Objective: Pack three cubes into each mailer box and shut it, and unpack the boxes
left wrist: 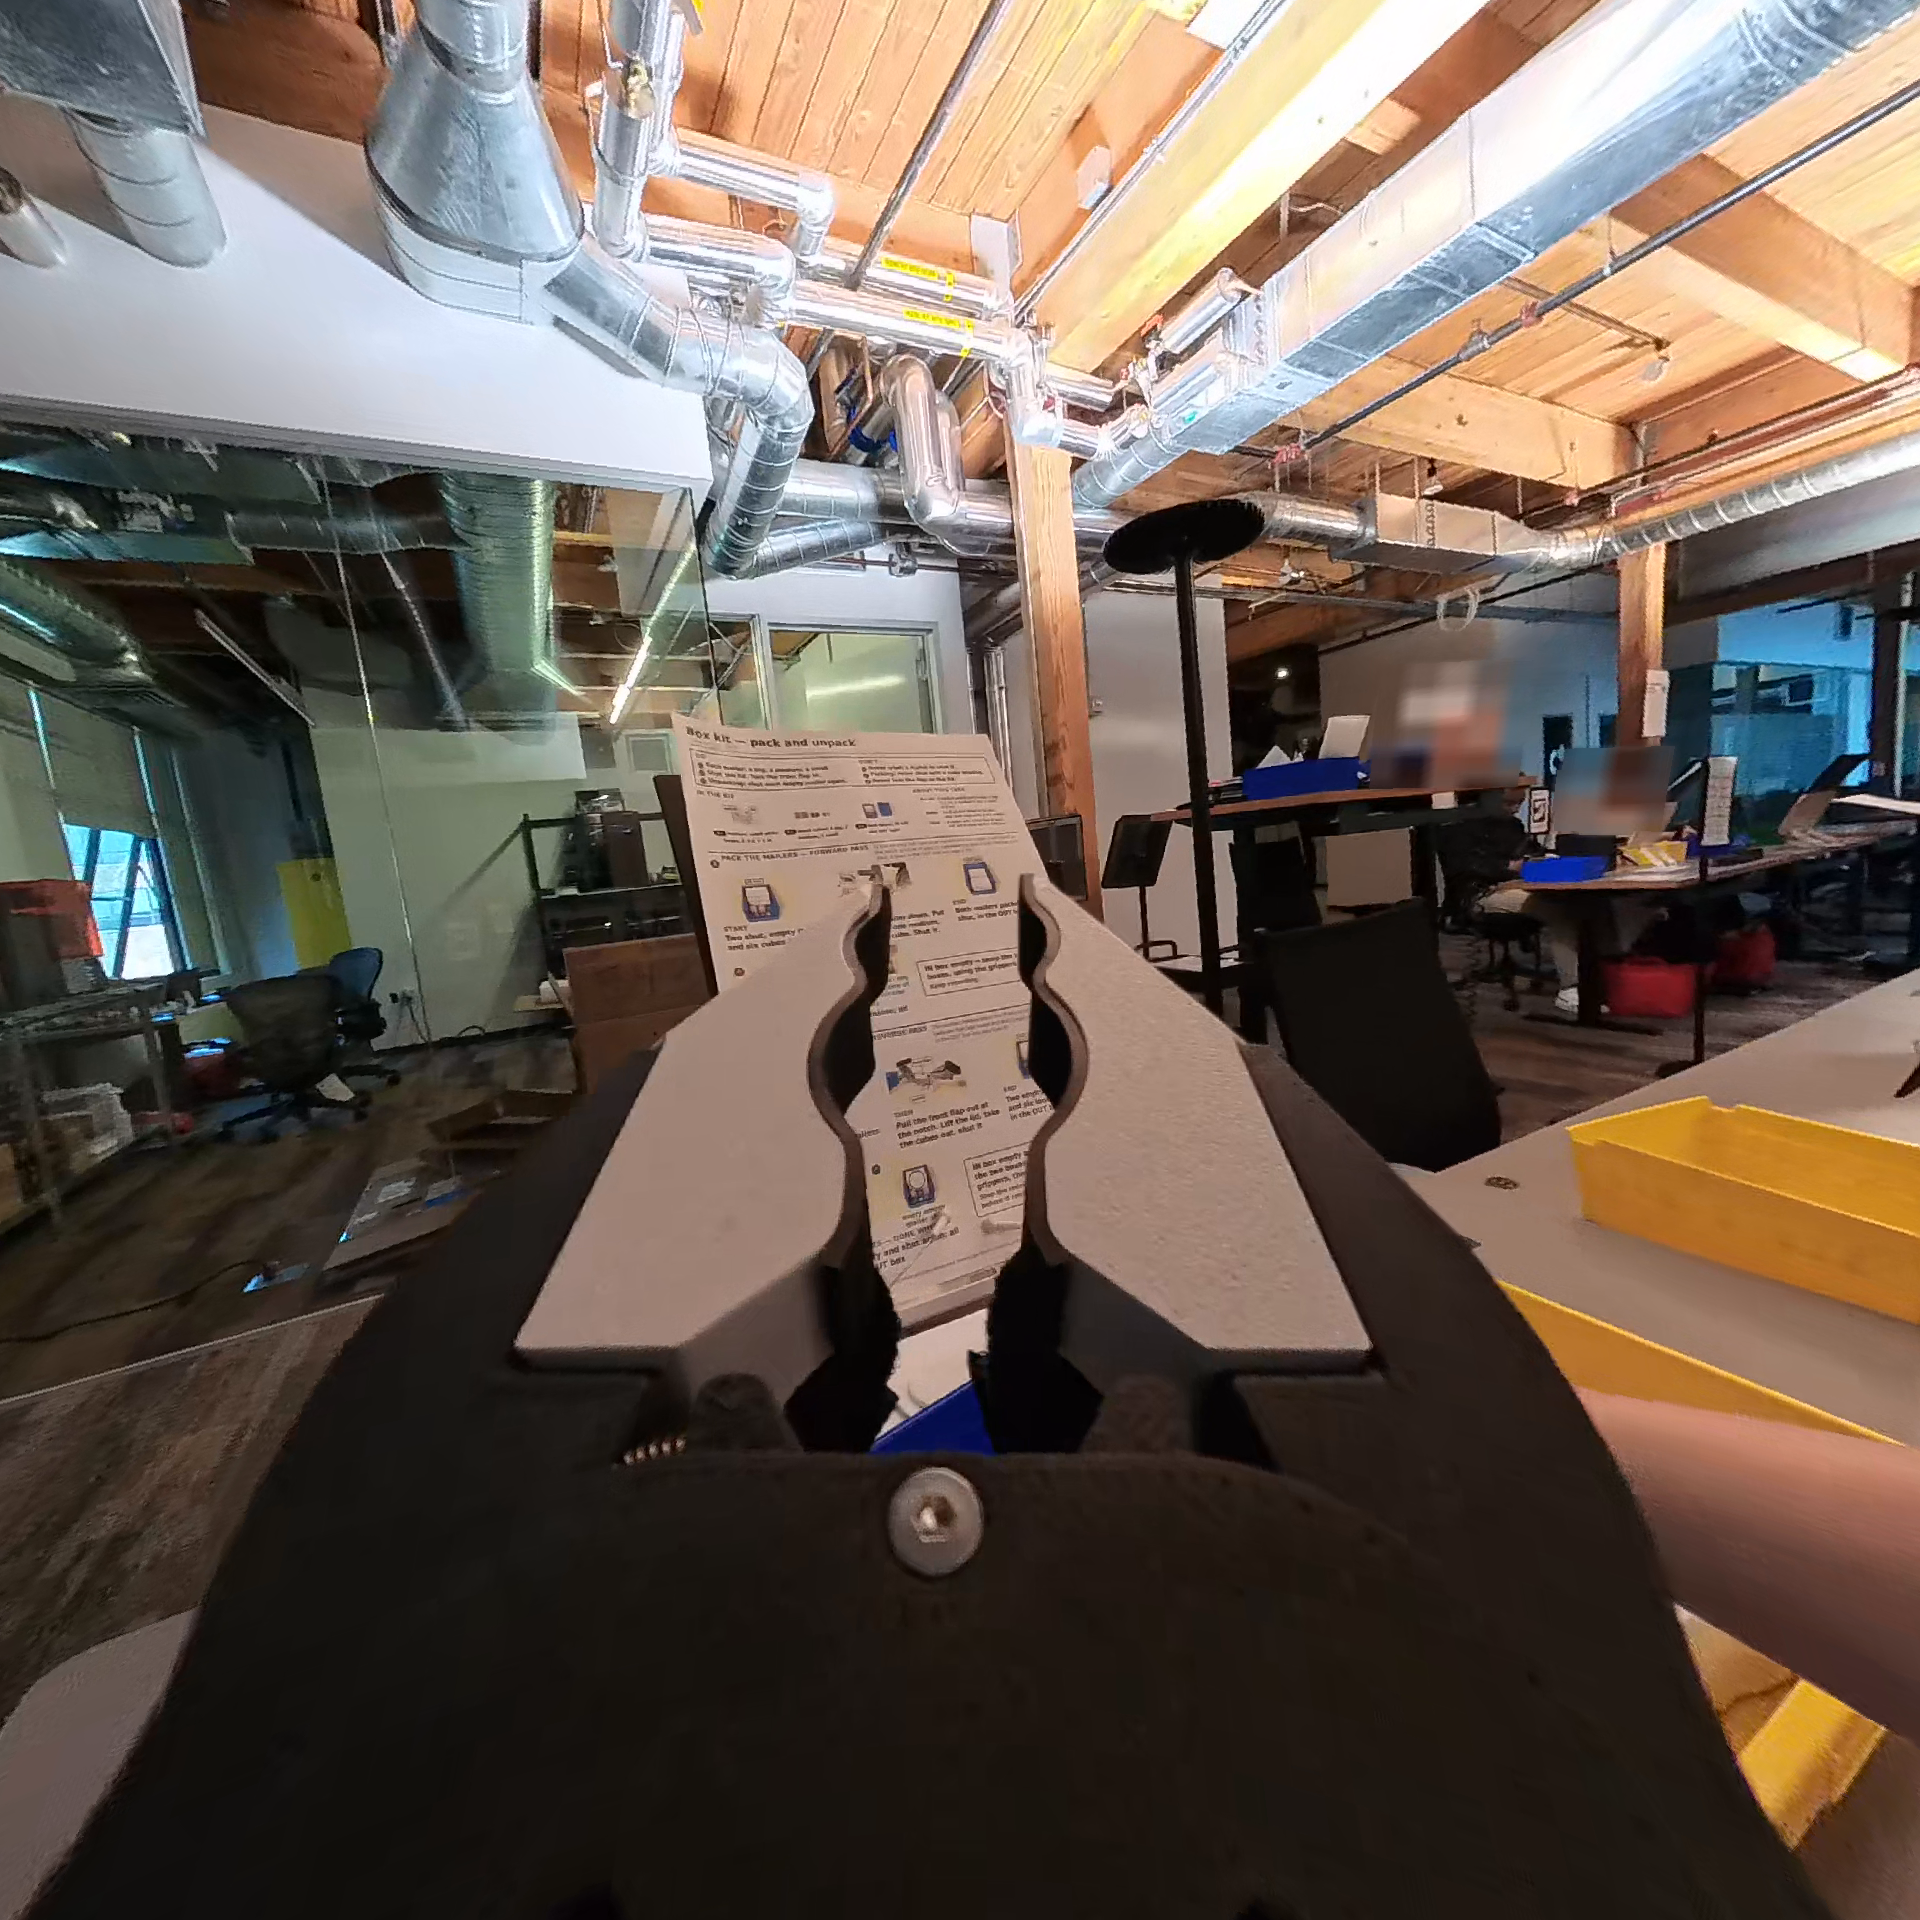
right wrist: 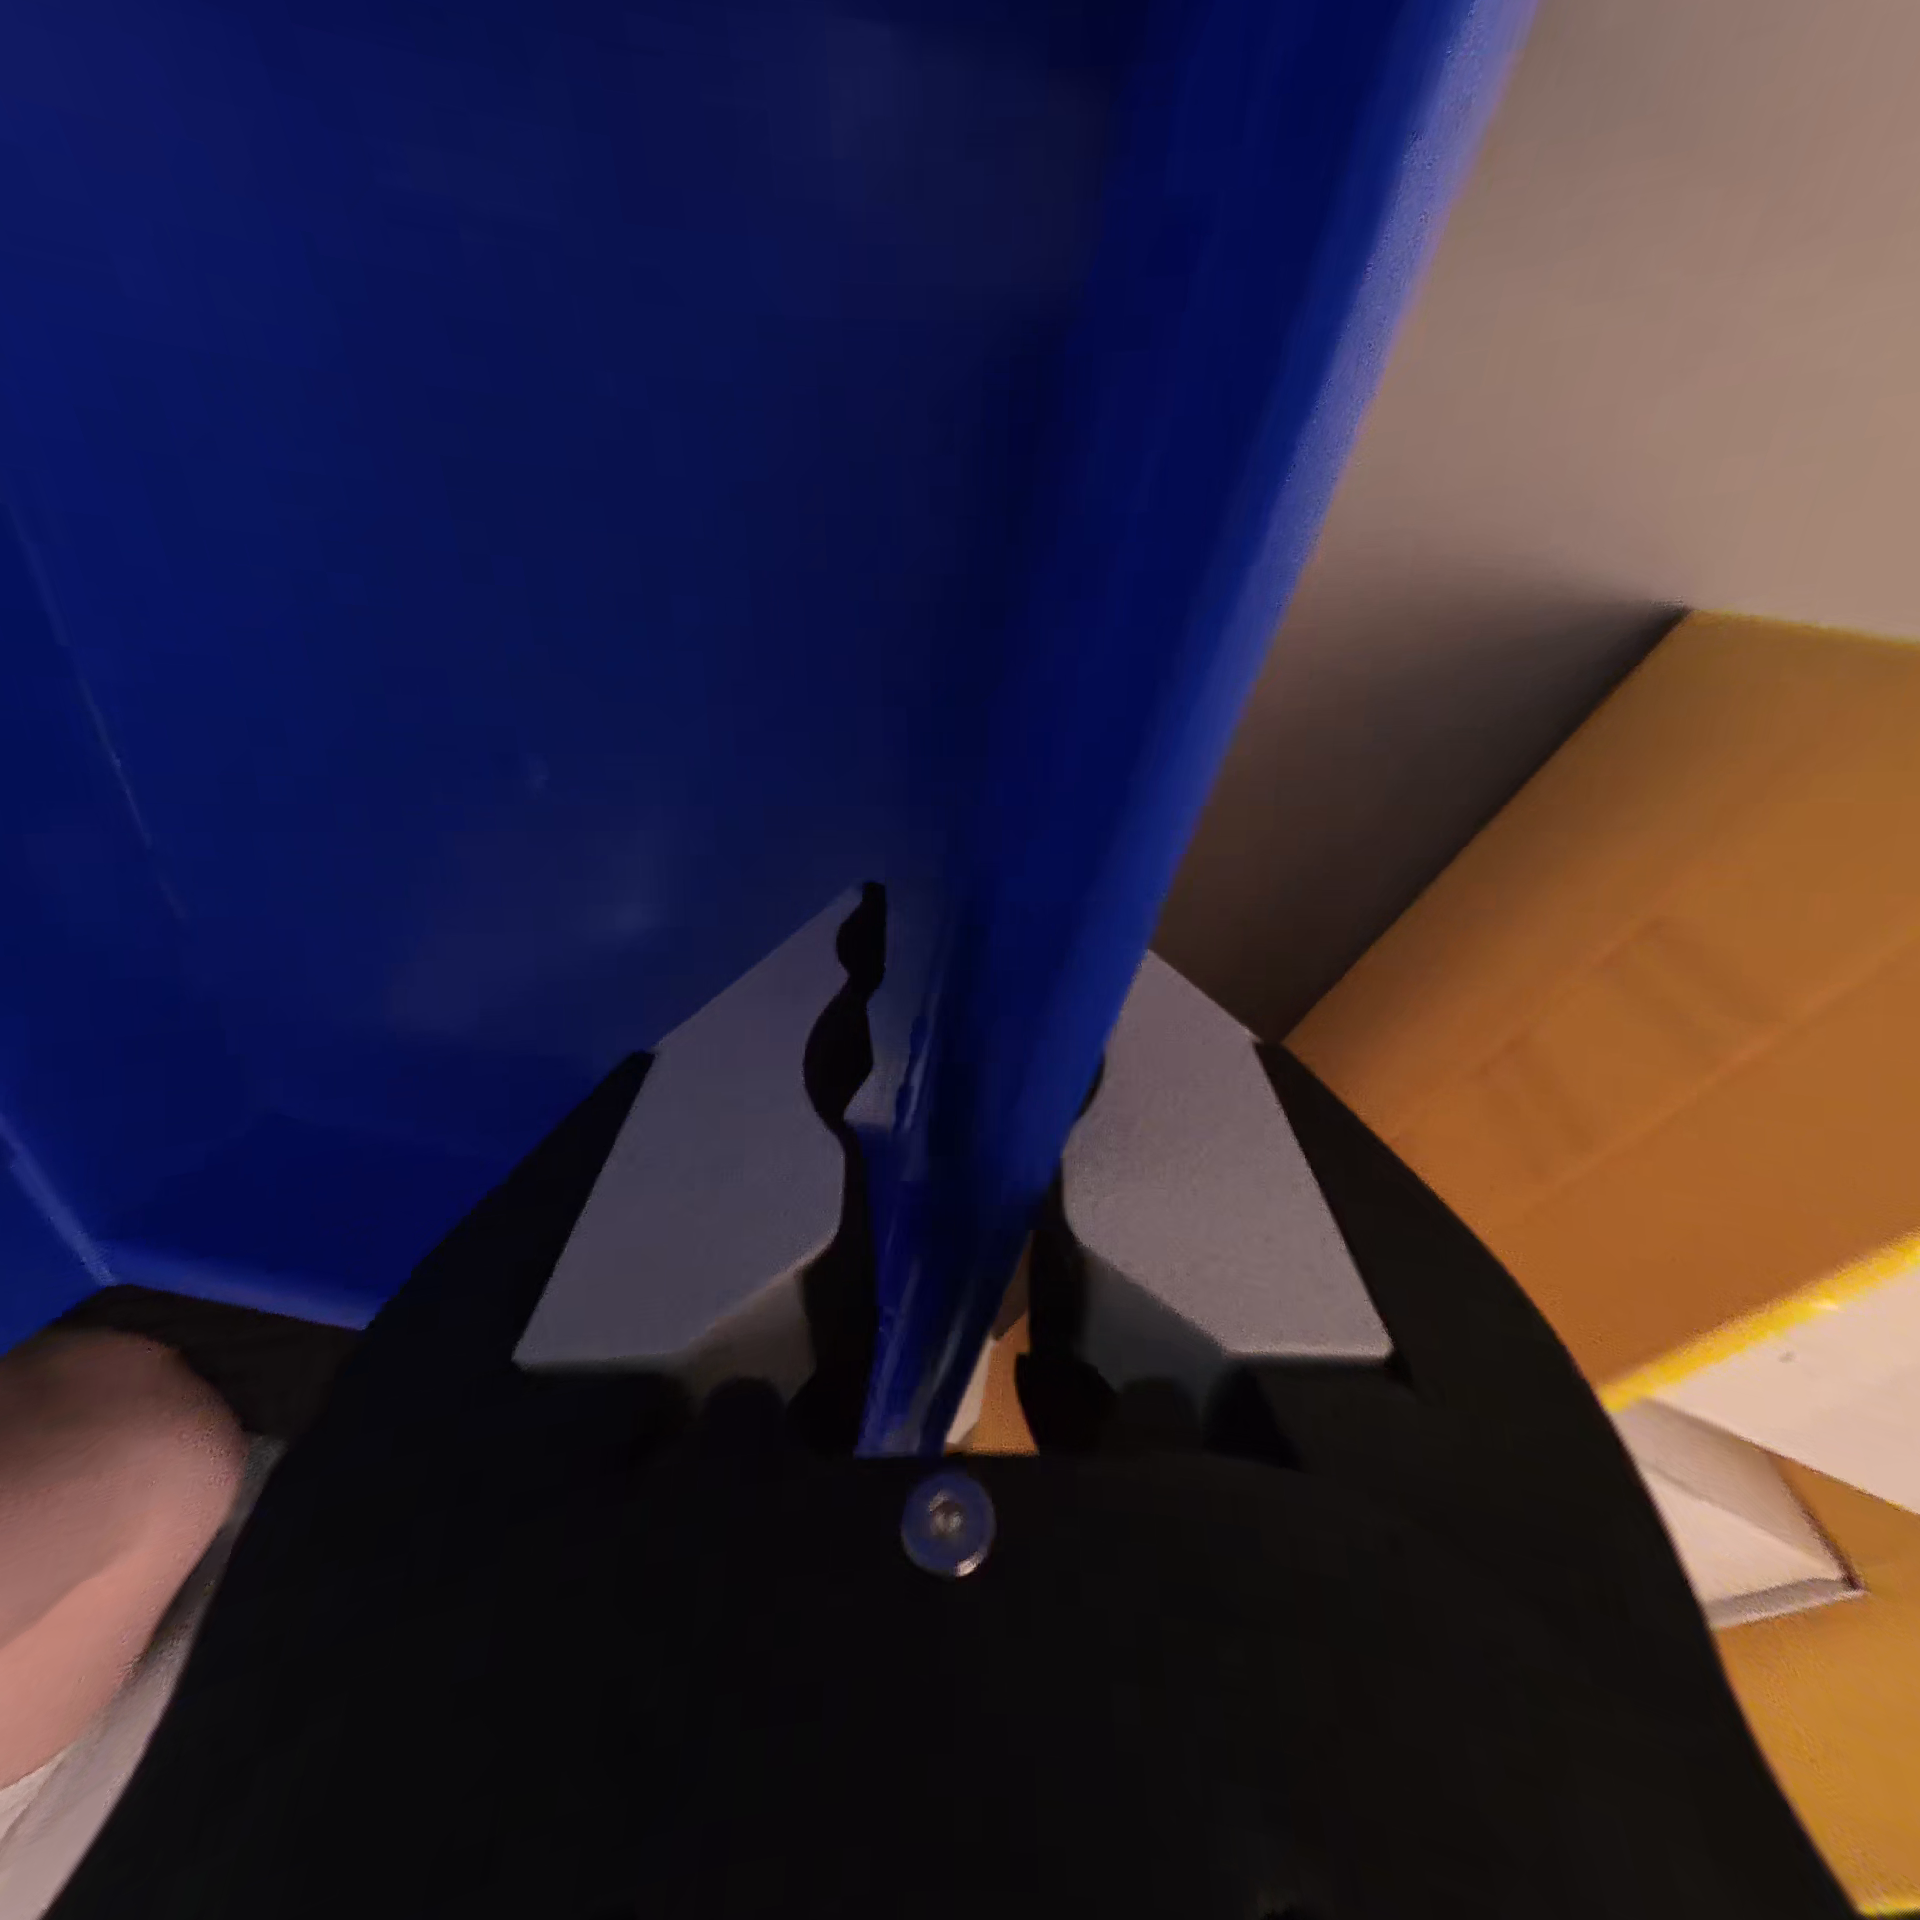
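Right hand-held gripper [right wrist: 961, 1174] was clamped on the wall of a blue plastic bin [right wrist: 623, 520], jaws straddling the rim. Left hand-held gripper [left wrist: 951, 1049] was raised, holding nothing, jaws at a narrow gap, aimed at the printed instruction sheet [left wrist: 862, 935].

No cubes visible in either view, and no mailer box I could positively identify — the tan cardboard surface [right wrist: 1621, 1039] right of the bin might be one, can't confirm.

Risks, my read: thin-wall pinch could slip or let the bin pivot and knock the cardboard, since the two sat close together. Yellow trays [left wrist: 1756, 1195] crowded the desk [left wrist: 1507, 1205] on the right side. Open room was mostly above and to the left.
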Demonstrator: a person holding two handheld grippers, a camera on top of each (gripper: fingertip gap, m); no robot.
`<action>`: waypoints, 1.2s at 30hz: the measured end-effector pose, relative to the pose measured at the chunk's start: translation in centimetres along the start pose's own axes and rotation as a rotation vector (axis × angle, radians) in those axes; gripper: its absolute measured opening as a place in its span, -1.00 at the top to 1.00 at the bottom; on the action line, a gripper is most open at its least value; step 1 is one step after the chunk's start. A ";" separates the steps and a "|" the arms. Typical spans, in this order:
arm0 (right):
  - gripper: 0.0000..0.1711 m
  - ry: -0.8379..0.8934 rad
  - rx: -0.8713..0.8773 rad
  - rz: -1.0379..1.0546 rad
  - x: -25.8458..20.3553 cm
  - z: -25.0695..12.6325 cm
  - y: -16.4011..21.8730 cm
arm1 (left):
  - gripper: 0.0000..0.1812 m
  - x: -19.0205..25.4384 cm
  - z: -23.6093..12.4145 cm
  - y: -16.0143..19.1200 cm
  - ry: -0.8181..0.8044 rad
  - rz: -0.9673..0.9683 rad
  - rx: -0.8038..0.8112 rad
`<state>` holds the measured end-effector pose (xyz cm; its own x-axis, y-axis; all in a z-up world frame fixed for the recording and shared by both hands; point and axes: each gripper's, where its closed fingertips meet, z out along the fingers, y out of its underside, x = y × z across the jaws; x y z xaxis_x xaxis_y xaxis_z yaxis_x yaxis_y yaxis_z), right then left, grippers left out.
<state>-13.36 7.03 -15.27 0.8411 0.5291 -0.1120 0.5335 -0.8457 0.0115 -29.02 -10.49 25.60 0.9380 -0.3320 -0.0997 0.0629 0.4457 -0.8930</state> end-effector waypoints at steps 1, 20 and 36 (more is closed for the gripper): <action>0.73 -0.001 -0.016 0.020 0.0 0.2 0.2 | 0.76 0.1 -0.1 -0.1 0.003 -0.001 0.002; 0.95 -0.028 -0.044 -0.023 1.7 -16.4 4.8 | 0.44 1.1 -4.2 -2.0 0.122 -0.258 -0.040; 0.94 0.097 0.006 0.617 33.5 -22.9 33.1 | -0.18 17.1 6.7 28.5 0.419 -0.404 -1.040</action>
<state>34.51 -1.66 4.09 0.9985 -0.0537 0.0043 -0.0539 -0.9978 0.0398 -8.90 2.15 1.41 0.7172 -0.6253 0.3076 -0.1594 -0.5769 -0.8011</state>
